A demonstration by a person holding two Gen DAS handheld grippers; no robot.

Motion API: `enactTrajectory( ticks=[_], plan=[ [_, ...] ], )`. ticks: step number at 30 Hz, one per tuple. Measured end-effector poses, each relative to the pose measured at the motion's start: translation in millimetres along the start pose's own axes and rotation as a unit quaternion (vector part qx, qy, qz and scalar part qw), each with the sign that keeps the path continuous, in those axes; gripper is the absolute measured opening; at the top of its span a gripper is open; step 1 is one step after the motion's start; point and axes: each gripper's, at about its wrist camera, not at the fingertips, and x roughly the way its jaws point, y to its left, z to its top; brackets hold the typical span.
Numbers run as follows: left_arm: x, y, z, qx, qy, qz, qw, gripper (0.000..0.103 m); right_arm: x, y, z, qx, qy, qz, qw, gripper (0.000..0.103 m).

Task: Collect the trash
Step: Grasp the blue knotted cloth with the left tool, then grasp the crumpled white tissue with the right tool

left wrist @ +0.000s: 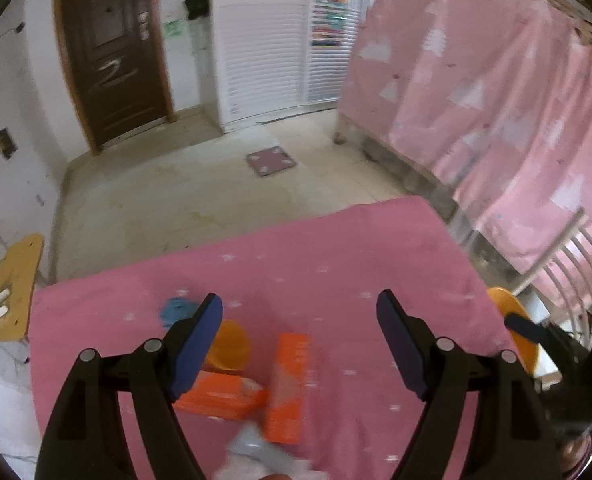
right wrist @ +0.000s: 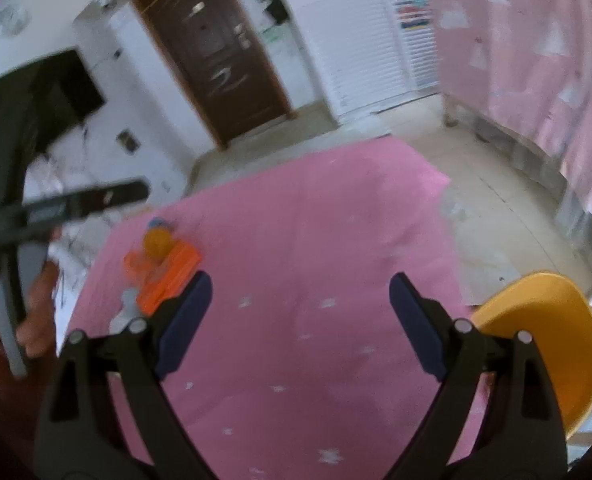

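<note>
The table under its pink cloth [left wrist: 336,260] fills the lower half of both my views. An orange chair [right wrist: 552,340] sits at about four o'clock of my right view, its whole seat showing; my left view catches only its edge at three o'clock. The left view alone shows a square floor mat [left wrist: 271,161] at twelve and a wooden board [left wrist: 16,280] at nine. The trash lies clustered on the cloth: two orange cartons [left wrist: 286,384], an orange cup [left wrist: 230,346], a blue scrap [left wrist: 178,309] and a grey-white wrapper [left wrist: 256,450], all at six o'clock beneath my left gripper [left wrist: 300,336], and at nine to ten o'clock in the right view. Both it and my right gripper [right wrist: 300,312] are spread wide with nothing between the pads. Only the right view shows my left hand [right wrist: 36,304]. Any print on the cartons is too blurred to read.
</note>
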Motion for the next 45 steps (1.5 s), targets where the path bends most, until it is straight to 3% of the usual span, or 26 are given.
enactTrajectory(
  ticks=[10,16,21,25,27,29,45],
  plan=[
    [29,79,-1,-0.063,0.03,0.037,0.9969,0.072,37,63,-13,-0.069,0.056,0.015,0.996,0.087],
    [60,99,-9,-0.088,0.069,0.039,0.993,0.072,43,92,-20,-0.106,0.074,0.03,0.991,0.087],
    [78,106,-12,-0.104,0.088,0.025,0.9904,0.071,44,114,-29,-0.135,0.085,0.039,0.987,0.093],
    [88,108,-14,-0.11,0.098,0.021,0.9889,0.055,45,130,-36,-0.155,0.094,0.046,0.982,0.093],
    [90,105,-16,-0.106,0.098,0.027,0.9892,0.043,45,135,-38,-0.163,0.096,0.048,0.981,0.093],
    [89,105,-18,-0.1,0.096,0.025,0.99,0.024,47,141,-41,-0.166,0.101,0.054,0.979,0.093],
    [22,122,-17,-0.126,0.029,0.033,0.9911,0.02,57,184,-70,-0.224,0.137,0.088,0.961,0.092]
  ],
)
